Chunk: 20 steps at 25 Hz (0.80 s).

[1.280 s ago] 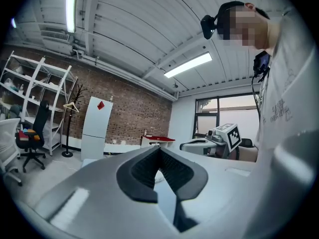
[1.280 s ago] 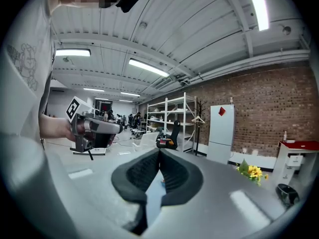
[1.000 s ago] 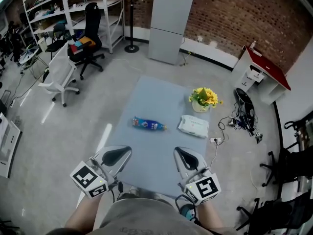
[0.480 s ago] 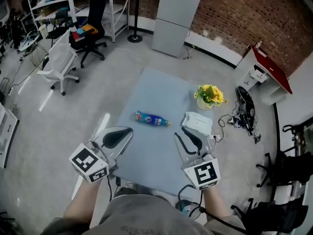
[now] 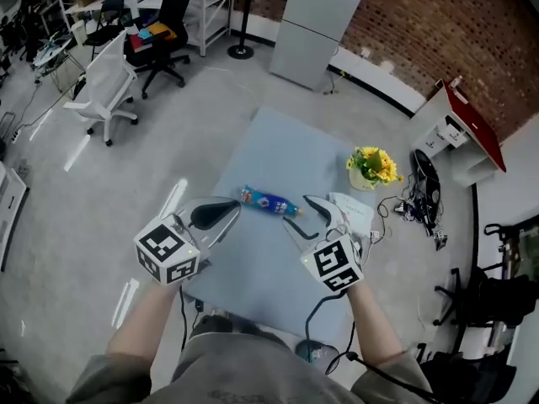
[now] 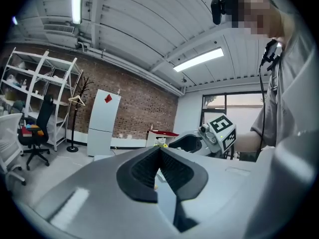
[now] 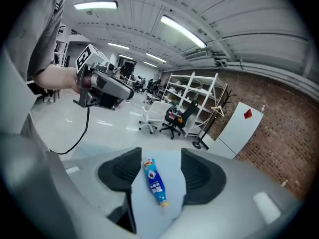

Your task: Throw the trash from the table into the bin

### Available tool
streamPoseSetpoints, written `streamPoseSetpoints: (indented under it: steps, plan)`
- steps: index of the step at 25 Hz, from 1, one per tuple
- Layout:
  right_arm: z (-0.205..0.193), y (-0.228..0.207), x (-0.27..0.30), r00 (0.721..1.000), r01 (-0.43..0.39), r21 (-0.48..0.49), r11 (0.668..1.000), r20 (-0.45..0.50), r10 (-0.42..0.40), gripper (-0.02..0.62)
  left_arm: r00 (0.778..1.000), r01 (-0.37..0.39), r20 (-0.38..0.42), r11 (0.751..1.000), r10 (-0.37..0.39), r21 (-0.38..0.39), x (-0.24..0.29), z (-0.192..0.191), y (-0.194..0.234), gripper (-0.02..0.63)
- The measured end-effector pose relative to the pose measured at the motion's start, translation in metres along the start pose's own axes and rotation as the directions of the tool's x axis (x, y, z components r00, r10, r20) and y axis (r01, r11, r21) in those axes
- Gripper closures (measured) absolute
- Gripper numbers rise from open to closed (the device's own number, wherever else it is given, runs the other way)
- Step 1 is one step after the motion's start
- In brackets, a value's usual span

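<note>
A blue plastic bottle (image 5: 269, 201) lies on its side on the pale blue table (image 5: 278, 150). A white wipes packet (image 5: 354, 211) lies to its right, partly hidden behind my right gripper (image 5: 303, 214). That gripper hangs over the table just right of the bottle's cap end, and its jaws have just been opening, with nothing held. In the right gripper view the bottle (image 7: 154, 180) shows on the table through the gap of the open right gripper (image 7: 160, 156). My left gripper (image 5: 232, 209) is at the bottle's left end, and its pads meet in the left gripper view (image 6: 159, 151).
A pot of yellow flowers (image 5: 370, 167) stands at the table's right edge. Cables (image 5: 417, 209) and a red-topped stand (image 5: 459, 129) are on the floor to the right. A white chair (image 5: 105, 87), a black chair (image 5: 168, 11) and a white cabinet (image 5: 316, 23) stand beyond.
Both grippers have moved forward over the table to either end of the bottle. The right gripper's jaws have gone from shut to open and now tilt downward.
</note>
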State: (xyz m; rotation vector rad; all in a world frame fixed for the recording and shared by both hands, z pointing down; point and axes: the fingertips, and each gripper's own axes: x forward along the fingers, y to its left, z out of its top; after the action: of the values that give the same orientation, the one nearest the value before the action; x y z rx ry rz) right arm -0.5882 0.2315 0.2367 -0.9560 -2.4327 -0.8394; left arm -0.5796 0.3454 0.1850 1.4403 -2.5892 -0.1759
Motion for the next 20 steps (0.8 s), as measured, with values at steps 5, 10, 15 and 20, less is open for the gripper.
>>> streamPoseSetpoints:
  steps: [5,10,15,20]
  plan:
    - [-0.033,-0.011,0.053,0.995,-0.037,0.018,0.999,-0.091,0.038,0.342,0.998,-0.049,-0.035,0.999,0.049,-0.020,0.017,-0.035,0.041,0.607]
    - [-0.063,0.001,0.100,0.976,-0.101,-0.009,0.995,-0.196,0.098,0.318,0.989,-0.042,-0.140,0.998,0.035,-0.052,0.034,-0.085,0.071,0.607]
    - [-0.084,0.020,0.138,0.949,-0.186,-0.021,0.982,-0.262,0.174,0.292,0.978,-0.033,-0.206,0.995,0.013,-0.092,0.053,-0.127,0.094,0.607]
    - [-0.100,0.031,0.174,0.925,-0.250,-0.043,0.967,-0.305,0.225,0.291,0.968,-0.031,-0.251,0.994,0.004,-0.101,0.070,-0.166,0.110,0.607]
